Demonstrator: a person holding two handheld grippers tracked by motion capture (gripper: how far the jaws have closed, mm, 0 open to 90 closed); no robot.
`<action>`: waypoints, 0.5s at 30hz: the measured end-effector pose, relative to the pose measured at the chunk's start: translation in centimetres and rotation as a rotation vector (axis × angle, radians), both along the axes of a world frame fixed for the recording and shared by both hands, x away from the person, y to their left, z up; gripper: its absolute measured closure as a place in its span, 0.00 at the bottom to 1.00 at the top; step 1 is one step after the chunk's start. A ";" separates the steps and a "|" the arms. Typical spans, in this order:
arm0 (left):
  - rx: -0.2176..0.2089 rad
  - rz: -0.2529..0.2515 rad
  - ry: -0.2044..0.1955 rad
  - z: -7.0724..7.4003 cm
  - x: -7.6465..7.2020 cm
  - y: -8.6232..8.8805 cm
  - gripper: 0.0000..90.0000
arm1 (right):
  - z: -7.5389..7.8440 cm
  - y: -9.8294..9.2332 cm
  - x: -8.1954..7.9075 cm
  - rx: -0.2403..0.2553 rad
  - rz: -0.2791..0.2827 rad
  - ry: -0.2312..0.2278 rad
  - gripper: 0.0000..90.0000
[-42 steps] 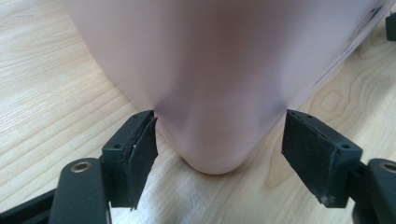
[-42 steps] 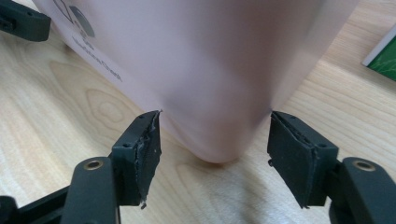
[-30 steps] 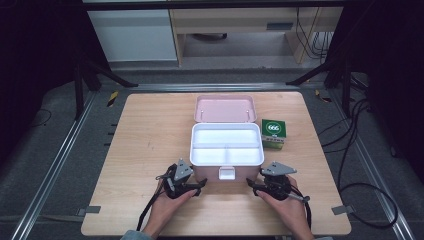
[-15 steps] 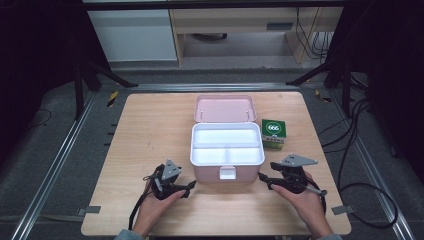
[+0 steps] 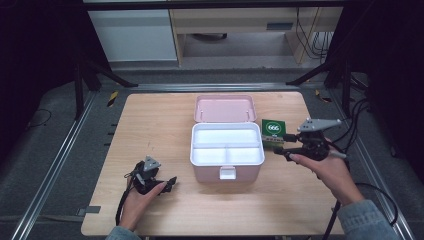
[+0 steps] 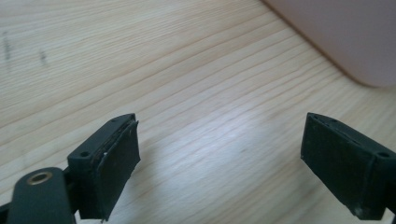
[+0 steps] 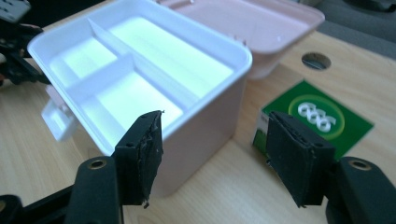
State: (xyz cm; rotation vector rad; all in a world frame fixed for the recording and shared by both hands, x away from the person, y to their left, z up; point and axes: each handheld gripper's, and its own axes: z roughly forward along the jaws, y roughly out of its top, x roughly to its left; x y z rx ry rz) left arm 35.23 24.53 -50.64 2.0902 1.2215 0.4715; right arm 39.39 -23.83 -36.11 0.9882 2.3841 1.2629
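Box at the table's middle
The open box (image 5: 227, 150) sits mid-table (image 5: 150, 125), its lid (image 5: 225, 108) behind; a small carton (image 5: 273, 132) lies just right, toward the right edge.

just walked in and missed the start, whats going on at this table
A person works at a wooden table with a gripper in each hand. A pink box stands open with its lid laid back and a white divided tray inside. The right gripper, jaws open, reaches toward a small green box beside it. The left gripper, open and empty, sits low by the box's front corner.
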 end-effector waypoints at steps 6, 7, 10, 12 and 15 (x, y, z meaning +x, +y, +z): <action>0.008 0.036 0.006 -0.4 0.4 0.8 0.11 | 2.9 2.4 2.7 -0.027 0.090 -0.001 0.50; 0.011 0.040 0.001 -0.4 0.4 0.8 0.11 | 3.2 2.9 3.2 -0.041 0.107 0.000 0.50; 0.021 0.038 -0.005 -0.5 0.4 0.9 0.11 | 4.1 4.4 4.4 -0.068 0.148 -0.001 0.51; 0.023 0.039 -0.015 -0.6 0.4 0.9 0.10 | 4.5 5.3 5.2 -0.081 0.164 0.000 0.50; 0.019 0.041 -0.027 -0.8 0.4 0.9 0.08 | 4.7 6.6 6.3 -0.103 0.181 0.015 0.49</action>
